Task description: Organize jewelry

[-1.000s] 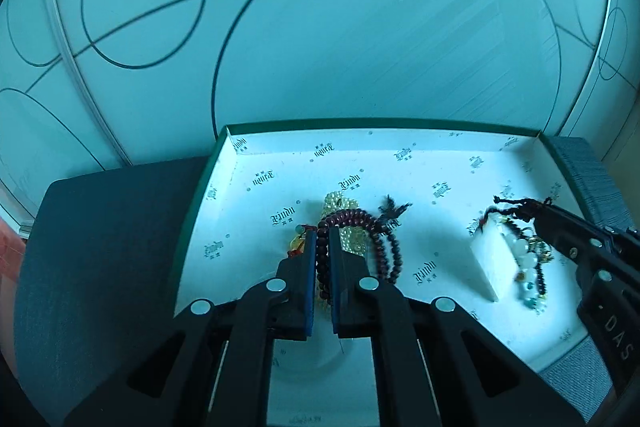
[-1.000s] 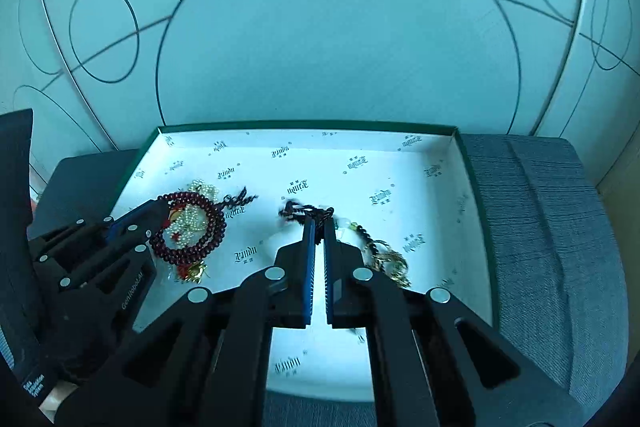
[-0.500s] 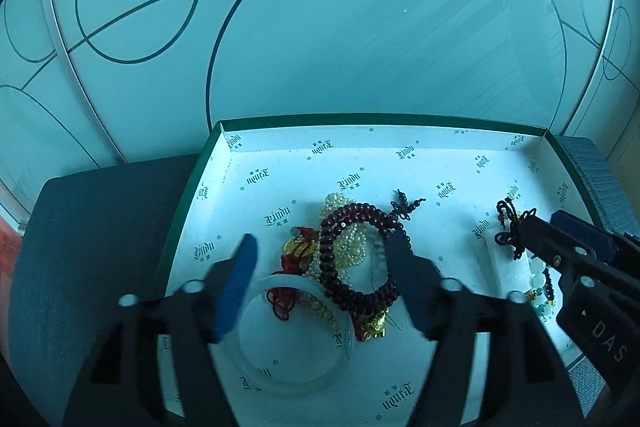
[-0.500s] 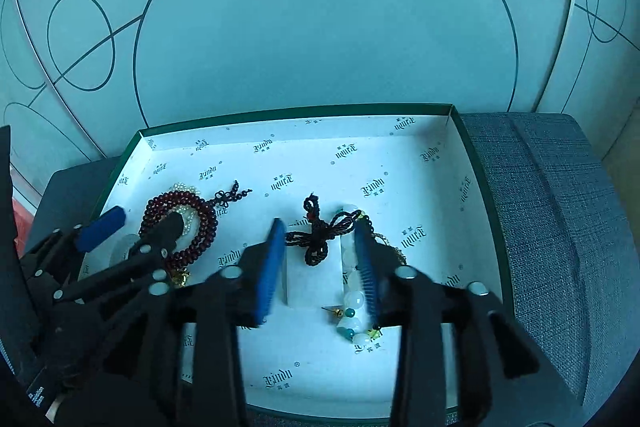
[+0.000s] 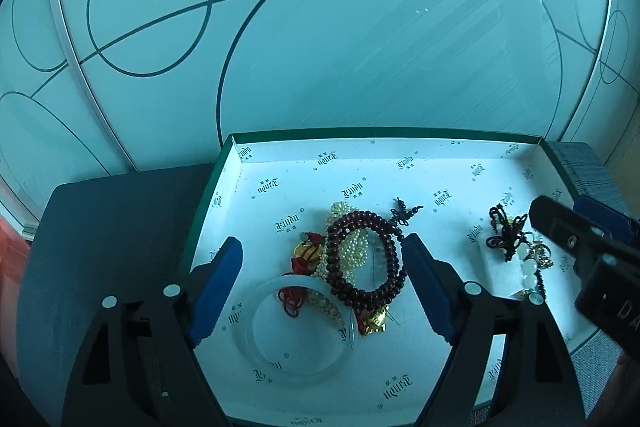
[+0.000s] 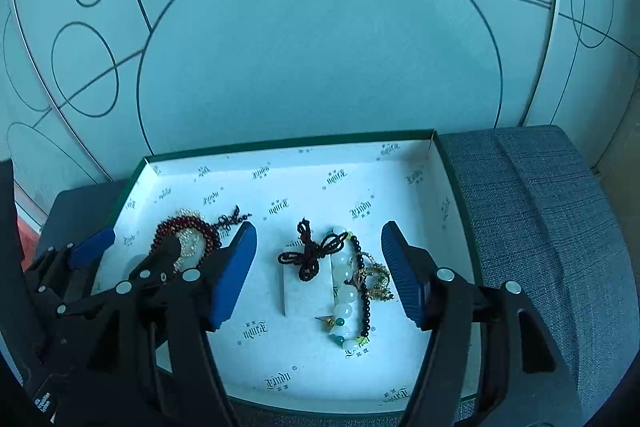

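Observation:
A white-lined green box (image 5: 400,135) (image 6: 452,179) holds jewelry. My left gripper (image 5: 322,291) is open and empty above a dark red bead bracelet (image 5: 394,259) (image 6: 200,227), a pearl strand (image 5: 354,251), red and gold charms (image 5: 306,253) and a clear bangle (image 5: 260,347). My right gripper (image 6: 318,277) is open and empty above a dark knotted cord (image 6: 310,255) (image 5: 508,235) on a white card (image 6: 306,293), beside a white and green bead bracelet (image 6: 346,303) and a gold chain (image 6: 378,281).
The box sits on a grey fabric seat (image 6: 540,227) (image 5: 100,227). A pale wall with dark circle lines (image 5: 360,47) stands right behind it. The right gripper's body (image 5: 592,255) shows at the right edge of the left wrist view.
Both grippers have gone from shut to wide open and pulled back. The red bead bracelet and the knotted cord, pinched a second ago, now lie free in the box.

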Demonstrator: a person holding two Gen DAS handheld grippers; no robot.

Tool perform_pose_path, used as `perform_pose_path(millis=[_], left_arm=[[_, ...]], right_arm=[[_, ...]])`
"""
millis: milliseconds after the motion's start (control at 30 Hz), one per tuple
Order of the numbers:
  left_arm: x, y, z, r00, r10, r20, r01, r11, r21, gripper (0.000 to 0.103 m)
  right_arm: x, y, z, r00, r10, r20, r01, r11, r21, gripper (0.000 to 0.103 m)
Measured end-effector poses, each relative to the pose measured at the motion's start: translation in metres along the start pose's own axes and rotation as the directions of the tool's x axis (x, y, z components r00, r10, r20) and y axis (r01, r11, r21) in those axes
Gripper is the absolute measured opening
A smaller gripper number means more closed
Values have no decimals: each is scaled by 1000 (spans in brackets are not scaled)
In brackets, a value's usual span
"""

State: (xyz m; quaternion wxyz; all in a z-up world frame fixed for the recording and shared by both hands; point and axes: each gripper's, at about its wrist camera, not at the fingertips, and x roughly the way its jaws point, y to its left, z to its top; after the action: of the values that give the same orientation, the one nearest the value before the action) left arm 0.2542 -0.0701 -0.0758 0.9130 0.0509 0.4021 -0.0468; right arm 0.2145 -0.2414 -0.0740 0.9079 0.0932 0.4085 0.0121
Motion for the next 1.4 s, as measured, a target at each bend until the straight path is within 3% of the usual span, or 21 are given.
perform_pose_path(millis=[567, 967, 1200, 1400], left_arm=[[-58, 17, -7, 999, 8, 39, -6, 999, -45, 82], [-96, 23, -35, 1000, -5, 24, 7, 996, -89, 84], [-131, 29, -45, 998, -9, 59, 18, 989, -144, 85], [-151, 30, -59, 997, 26, 76, -15, 990, -143, 86]], right_arm=[[-54, 18, -1, 997, -11, 77, 15, 999, -52, 74], [-98, 22, -18, 996, -21, 90, 28, 997, -71, 78], [-130, 25, -32, 993, -17, 118, 25, 998, -60, 84], [-142, 31, -45, 993, -30, 119, 39, 996, -80, 85]])
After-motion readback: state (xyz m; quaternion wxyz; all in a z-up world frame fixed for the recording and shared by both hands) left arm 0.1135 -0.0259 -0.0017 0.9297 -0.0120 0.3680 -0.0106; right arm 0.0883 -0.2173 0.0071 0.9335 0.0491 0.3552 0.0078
